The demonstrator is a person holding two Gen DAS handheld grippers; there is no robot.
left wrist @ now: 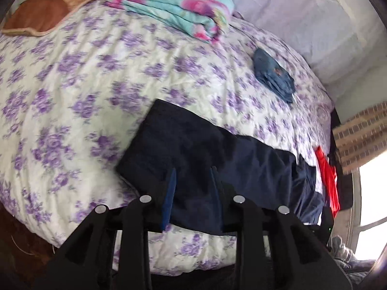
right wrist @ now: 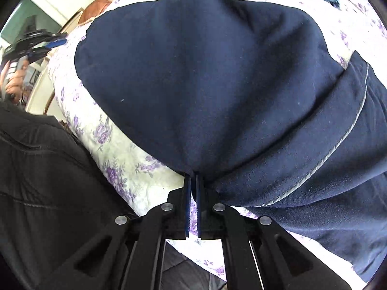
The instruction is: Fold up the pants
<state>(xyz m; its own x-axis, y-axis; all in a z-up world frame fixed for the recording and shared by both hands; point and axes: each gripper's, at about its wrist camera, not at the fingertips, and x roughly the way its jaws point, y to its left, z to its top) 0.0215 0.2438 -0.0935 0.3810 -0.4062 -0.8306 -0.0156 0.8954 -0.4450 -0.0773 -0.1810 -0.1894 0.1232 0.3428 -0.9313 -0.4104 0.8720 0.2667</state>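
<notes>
- The navy pants (right wrist: 205, 77) lie on the bed (left wrist: 79, 77) near its near edge, one layer already lapped over another; a pale piped seam shows on the lower layer in the right wrist view.
- The right gripper (right wrist: 192, 183) is clenched on the near edge of the pants, its blue pads pinching a gather of the fabric at the tips.
- The left gripper (left wrist: 193, 171) hangs above the folded end of the pants with its jaws partly apart; the cloth shows between the fingers, but they look clear of it, so I judge it released.
- Step in hand, as I read it: a fold is being laid, the right side carrying the cloth's edge while the left stands free.
- The next move seems to call for setting that pinched edge down square on the layer below, then letting go without dragging the soft fabric askew.
- The bed wears a white cover with purple flowers, slightly rumpled.
- Toward its far edge lie a folded turquoise floral blanket (left wrist: 174, 4) and a brown cushion (left wrist: 38, 14); a small blue garment (left wrist: 273, 75) sits toward the right edge, and something red (left wrist: 326, 169) hangs beyond it.
- A bright window and a brick-patterned wall stand at the right.
</notes>
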